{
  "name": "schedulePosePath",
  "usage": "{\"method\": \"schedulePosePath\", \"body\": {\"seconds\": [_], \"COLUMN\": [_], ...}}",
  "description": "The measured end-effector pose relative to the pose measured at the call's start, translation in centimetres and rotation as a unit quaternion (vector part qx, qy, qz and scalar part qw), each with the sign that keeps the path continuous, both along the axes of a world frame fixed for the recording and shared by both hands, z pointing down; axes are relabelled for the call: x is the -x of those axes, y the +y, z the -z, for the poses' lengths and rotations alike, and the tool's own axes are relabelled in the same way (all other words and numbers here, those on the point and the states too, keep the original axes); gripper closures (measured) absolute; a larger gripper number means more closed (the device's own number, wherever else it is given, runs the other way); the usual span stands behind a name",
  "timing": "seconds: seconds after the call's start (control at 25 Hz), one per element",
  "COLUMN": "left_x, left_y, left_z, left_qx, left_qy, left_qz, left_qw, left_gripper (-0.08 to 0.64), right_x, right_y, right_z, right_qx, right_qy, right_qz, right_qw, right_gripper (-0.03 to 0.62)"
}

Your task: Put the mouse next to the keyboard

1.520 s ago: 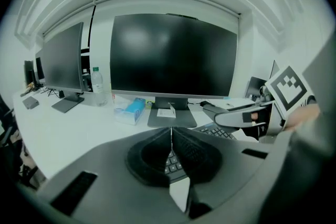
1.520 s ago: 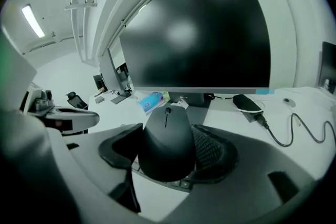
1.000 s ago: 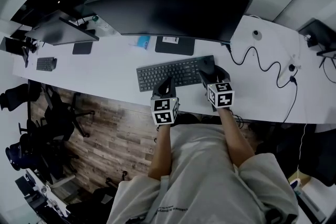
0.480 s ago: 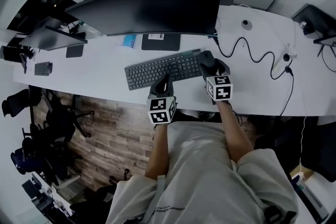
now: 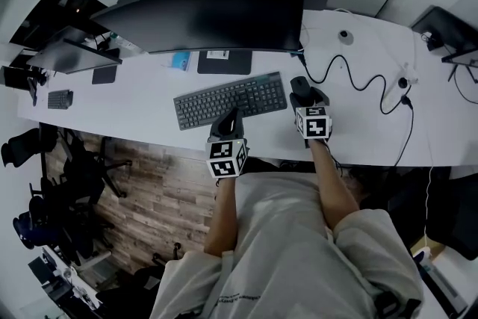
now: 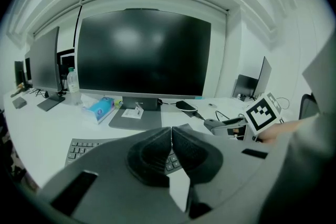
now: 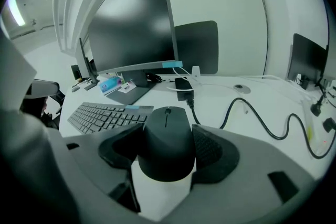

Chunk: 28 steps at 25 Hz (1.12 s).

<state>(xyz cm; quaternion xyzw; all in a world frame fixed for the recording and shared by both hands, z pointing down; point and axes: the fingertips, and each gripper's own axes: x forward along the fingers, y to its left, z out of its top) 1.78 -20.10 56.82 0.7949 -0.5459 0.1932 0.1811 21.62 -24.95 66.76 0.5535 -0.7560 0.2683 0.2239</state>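
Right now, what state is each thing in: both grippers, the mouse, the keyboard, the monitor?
Left gripper: shut, empty.
Right gripper: shut on the mouse.
Mouse: held between the right jaws, just right of the keyboard; cannot tell whether it rests on the desk.
Keyboard: flat on the desk, untouched.
Monitor: screen dark.

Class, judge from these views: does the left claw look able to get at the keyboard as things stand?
Probably yes: the left claw is close by the near edge of the keyboard, with nothing between them, though its jaws are shut.
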Motion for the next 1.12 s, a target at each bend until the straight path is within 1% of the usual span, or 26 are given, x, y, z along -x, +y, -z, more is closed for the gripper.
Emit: {"method": "schedulePosePath", "body": {"seconds": [0.12,0.4,0.6,0.76,0.92,1.12], "left_x": [0.5,2.2,3.5,3.6,3.7,4.2], "left_y": [0.4,1.1,1.9,3.0,4.3,4.9], "left_z": [-0.2,0.1,0.2,-0.1,-1.0,-1.7], "left_qx": [0.002,0.000,0.001,0.004,0.013,0.015], "left_qy": [0.001,0.000,0.001,0.008,0.013,0.026], "left_qz": [0.006,0.023,0.034,0.044,0.046,0.048], "left_qw": [1.0000,0.9997,0.9994,0.9990,0.9988,0.9984], "left_gripper": [0.535,0.535,0.535,0.535,0.535,0.535], "right_x": [-0.4,-0.5,-0.3,-0.5,-0.6,-0.9], "right_y": [0.1,0.7,1.2,1.4,2.3,3.1], "right_z": [-0.8,-3.3,-4.2,-4.5,-4.4,-2.7], "right_qx": [0.007,0.028,0.041,0.049,0.037,0.010], "right_qy": [0.012,0.018,0.026,0.035,0.041,0.037], "right_qz": [-0.003,-0.012,-0.016,-0.013,-0.016,-0.024], "right_qw": [1.000,0.999,0.999,0.998,0.998,0.999], "right_gripper": [0.293,0.293,0.291,0.290,0.291,0.291]}}
